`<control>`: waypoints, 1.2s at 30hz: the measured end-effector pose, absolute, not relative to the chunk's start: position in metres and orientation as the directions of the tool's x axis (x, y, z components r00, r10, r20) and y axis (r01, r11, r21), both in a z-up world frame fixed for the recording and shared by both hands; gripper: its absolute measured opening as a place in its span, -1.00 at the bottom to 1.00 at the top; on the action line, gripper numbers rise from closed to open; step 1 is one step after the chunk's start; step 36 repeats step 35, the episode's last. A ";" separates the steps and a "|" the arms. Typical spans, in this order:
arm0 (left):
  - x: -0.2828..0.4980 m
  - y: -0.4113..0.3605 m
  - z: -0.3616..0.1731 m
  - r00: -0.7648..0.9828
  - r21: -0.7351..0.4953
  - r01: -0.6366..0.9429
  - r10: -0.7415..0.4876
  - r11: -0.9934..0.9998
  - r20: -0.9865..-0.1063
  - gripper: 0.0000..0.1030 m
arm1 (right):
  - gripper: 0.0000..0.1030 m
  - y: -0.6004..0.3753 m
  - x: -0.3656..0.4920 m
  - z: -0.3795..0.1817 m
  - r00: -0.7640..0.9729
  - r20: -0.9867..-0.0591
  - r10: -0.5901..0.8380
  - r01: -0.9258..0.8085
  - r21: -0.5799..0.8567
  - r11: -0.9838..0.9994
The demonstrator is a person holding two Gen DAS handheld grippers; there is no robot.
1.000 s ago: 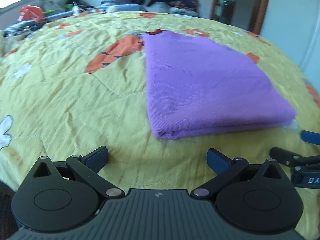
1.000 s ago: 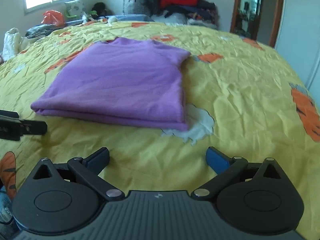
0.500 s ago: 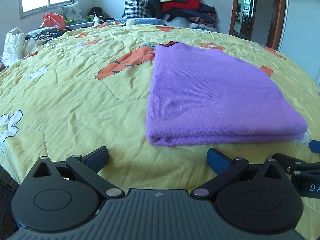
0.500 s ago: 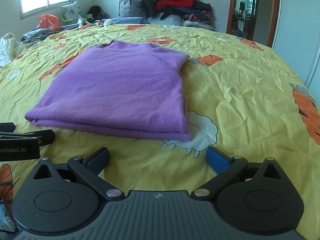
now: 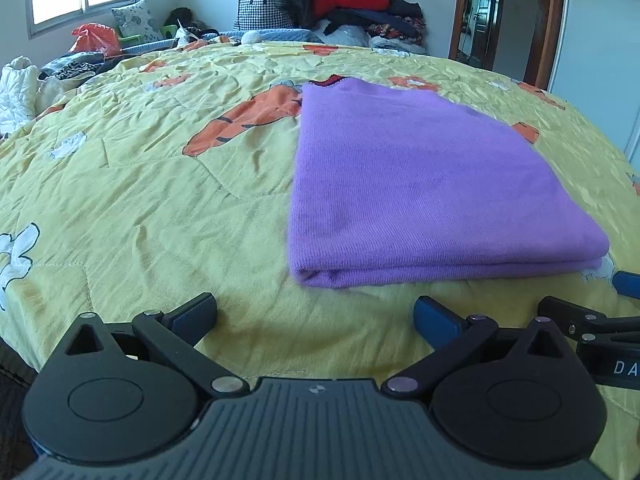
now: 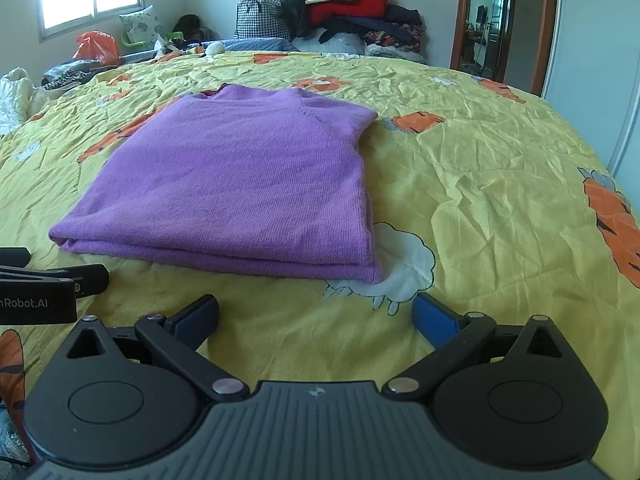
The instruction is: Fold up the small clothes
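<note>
A purple knit top (image 5: 416,184) lies folded into a flat rectangle on the yellow bedspread (image 5: 160,200), its doubled edge toward me. In the right wrist view the same purple top (image 6: 240,184) sits ahead and slightly left. My left gripper (image 5: 316,314) is open just short of the top's near left corner, nothing between its blue pads. My right gripper (image 6: 316,314) is open as well, short of the near right corner. Each gripper shows at the edge of the other's view: the right gripper (image 5: 600,320), the left gripper (image 6: 44,284).
The bedspread carries orange carrot and white sheep prints. A pile of dark and red clothes (image 6: 340,4) and a checked bag (image 6: 260,16) sit beyond the bed's far side. An orange bag (image 5: 96,38) and bedding lie at far left. A doorway (image 6: 492,20) stands at right.
Both grippers have drawn back and tilted up from the folded top, so more of the room shows. The top has not moved and both grippers stay open.
</note>
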State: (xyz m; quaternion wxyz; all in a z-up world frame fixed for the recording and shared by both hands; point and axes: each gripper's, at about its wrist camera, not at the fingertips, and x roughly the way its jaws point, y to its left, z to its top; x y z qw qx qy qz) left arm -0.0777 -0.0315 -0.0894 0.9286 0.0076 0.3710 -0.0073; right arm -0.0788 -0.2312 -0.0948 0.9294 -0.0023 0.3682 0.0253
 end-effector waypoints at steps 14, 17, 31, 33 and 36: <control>-0.078 -0.032 -0.089 0.719 0.007 0.030 -0.017 1.000 -0.695 1.00 | 1.00 -0.231 -0.079 -0.095 0.728 -0.684 0.045 -0.049 0.014 0.999; -0.078 -0.032 -0.089 0.719 0.007 0.030 -0.016 1.000 -0.695 1.00 | 1.00 -0.231 -0.079 -0.095 0.728 -0.684 0.045 -0.049 0.014 0.999; -0.078 -0.033 -0.089 0.718 0.010 0.027 -0.013 1.000 -0.696 1.00 | 1.00 -0.231 -0.079 -0.095 0.728 -0.684 0.045 -0.049 0.014 0.999; -0.078 -0.032 -0.088 0.715 0.008 0.011 -0.002 1.000 -0.699 1.00 | 1.00 -0.231 -0.079 -0.095 0.728 -0.684 0.045 -0.049 0.014 0.999; -0.079 -0.032 -0.088 0.722 0.007 0.005 0.001 1.000 -0.692 1.00 | 1.00 -0.231 -0.079 -0.095 0.728 -0.684 0.045 -0.049 0.014 0.999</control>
